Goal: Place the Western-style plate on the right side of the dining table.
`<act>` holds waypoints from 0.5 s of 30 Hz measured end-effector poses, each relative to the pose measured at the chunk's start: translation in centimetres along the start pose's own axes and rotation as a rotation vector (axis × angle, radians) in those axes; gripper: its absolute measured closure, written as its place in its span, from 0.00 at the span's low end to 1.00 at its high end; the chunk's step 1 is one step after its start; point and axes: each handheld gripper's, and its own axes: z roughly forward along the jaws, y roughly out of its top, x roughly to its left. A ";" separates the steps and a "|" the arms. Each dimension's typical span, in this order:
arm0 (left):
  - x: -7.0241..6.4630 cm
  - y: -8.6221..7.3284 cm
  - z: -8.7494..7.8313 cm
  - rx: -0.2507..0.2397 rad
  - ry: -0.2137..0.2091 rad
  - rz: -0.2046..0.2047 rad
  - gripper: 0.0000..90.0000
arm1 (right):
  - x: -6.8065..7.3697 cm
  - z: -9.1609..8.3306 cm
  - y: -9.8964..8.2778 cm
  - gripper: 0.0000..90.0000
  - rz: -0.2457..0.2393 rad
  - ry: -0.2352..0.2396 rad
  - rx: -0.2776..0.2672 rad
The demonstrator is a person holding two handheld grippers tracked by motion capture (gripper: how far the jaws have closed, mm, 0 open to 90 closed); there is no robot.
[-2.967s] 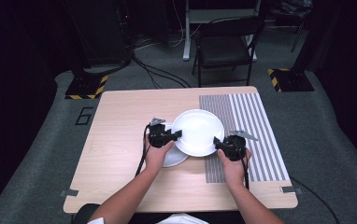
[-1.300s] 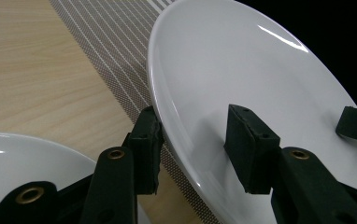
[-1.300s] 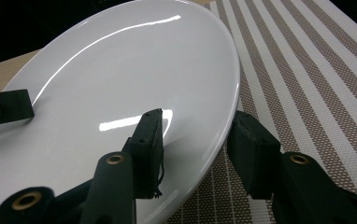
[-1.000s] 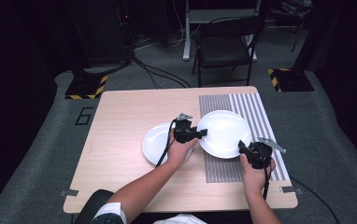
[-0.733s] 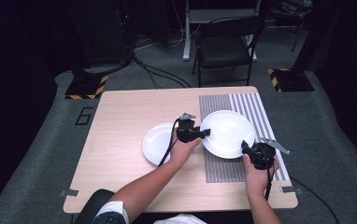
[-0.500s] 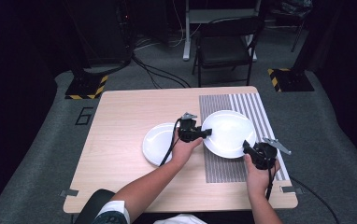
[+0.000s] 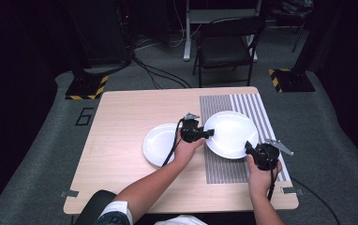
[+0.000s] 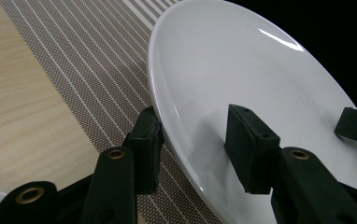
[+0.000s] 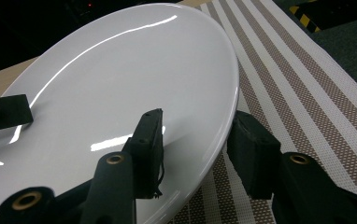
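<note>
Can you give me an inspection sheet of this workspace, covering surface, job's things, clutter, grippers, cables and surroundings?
Surface: wooden table with a striped placemat on its right part.
Job's things: large white plate held over the placemat by both grippers; smaller white plate flat on the bare wood to its left.
Clutter: nothing seen.
Grippers: left gripper clamped on the large plate's left rim; right gripper clamped on its near right rim.
Cables: one trails from each gripper toward the person; more lie on the floor beyond the table.
Surroundings: folding chair behind the table, grey carpet, dark room.
</note>
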 end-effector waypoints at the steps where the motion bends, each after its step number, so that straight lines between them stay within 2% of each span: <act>1: 0.0 0.0 0.1 0.003 0.001 0.000 0.63 | -0.1 0.1 -0.1 0.62 0.002 -0.002 0.004; 3: 0.2 0.0 0.3 0.011 0.002 0.011 0.63 | -0.2 0.3 -0.2 0.62 0.001 0.000 0.007; 4: 0.2 -0.1 0.5 0.010 0.000 0.000 0.63 | -0.3 0.4 -0.2 0.62 0.002 -0.004 0.009; 15: 0.4 0.1 1.7 0.014 0.002 -0.002 0.63 | -1.0 1.1 0.0 0.62 -0.004 -0.012 0.008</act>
